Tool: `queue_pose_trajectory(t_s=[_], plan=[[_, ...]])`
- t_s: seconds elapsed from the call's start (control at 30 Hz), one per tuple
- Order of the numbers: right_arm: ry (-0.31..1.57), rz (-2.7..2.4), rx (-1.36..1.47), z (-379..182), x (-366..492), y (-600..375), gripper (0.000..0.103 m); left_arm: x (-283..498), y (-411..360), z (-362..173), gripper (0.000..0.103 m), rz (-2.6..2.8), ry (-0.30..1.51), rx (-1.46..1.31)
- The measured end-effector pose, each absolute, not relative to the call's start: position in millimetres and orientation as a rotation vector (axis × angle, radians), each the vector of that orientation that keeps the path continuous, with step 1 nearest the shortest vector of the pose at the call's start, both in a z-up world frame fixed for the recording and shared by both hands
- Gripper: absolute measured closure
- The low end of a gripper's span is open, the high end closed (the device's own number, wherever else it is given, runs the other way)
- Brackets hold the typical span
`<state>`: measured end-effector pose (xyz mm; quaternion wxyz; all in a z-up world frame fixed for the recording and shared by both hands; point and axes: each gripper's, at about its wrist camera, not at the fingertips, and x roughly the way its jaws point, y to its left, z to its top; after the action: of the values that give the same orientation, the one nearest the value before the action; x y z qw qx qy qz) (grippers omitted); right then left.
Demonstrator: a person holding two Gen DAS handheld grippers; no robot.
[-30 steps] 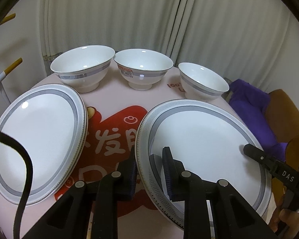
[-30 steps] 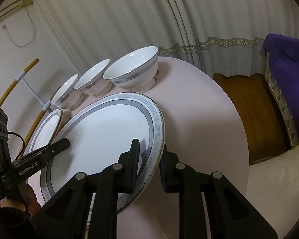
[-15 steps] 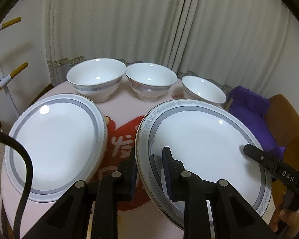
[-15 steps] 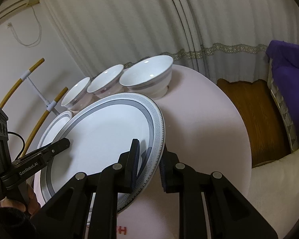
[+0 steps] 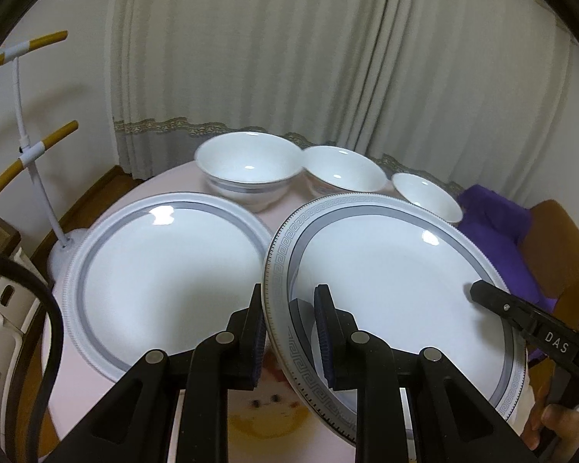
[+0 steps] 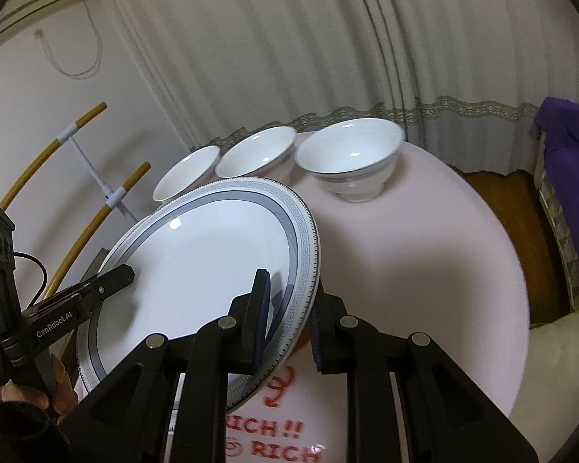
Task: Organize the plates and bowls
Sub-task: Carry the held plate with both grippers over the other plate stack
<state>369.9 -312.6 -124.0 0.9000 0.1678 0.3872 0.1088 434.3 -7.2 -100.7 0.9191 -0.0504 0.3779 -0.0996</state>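
A large white plate with a grey key-pattern band (image 5: 386,277) (image 6: 204,254) hangs tilted above the pink table (image 6: 424,270), held from both sides. My left gripper (image 5: 289,297) is shut on its left rim, and my right gripper (image 6: 289,289) is shut on its right rim. A second, similar plate (image 5: 166,270) lies flat on the table just left of the held one, its rim peeking out beneath it in the right wrist view. Three white bowls with grey bands (image 5: 251,169) (image 5: 343,173) (image 5: 424,193) stand in a row at the table's far edge.
A white stand with yellow-tipped rods (image 5: 31,150) rises left of the table. Purple cloth on a brown chair (image 5: 494,220) sits to the right. Curtains hang behind the bowls. A hand (image 5: 552,420) grips the right tool.
Both grippers have risen with the plate and carried it left, toward the second plate. The bowls and table now sit lower and farther off in both views.
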Motion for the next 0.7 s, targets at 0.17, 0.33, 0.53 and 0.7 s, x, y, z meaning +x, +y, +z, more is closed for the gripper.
queue_pose_trajectory(t_s=[0.17,0.33,0.53,0.7], plan=[[0.802,0.260,0.334,-122.9,381.2,-287.0,0.084,428.8,18.5,-101.7,0.083,-0.173,0.770,-0.112],[0.806,0.299,0.324,-124.5,395.6,-259.7,0.084,424.9,46.9,-104.2,0.083,-0.135,0.771,-0.127],[0.824,0.345,0.311,-132.2,411.5,-223.8,0.084,426.7,78.5,-110.5,0.083,-0.091,0.777,-0.139],[0.841,0.369,0.294,-139.6,423.2,-202.3,0.084,431.5,98.7,-117.3,0.083,-0.070,0.786,-0.154]])
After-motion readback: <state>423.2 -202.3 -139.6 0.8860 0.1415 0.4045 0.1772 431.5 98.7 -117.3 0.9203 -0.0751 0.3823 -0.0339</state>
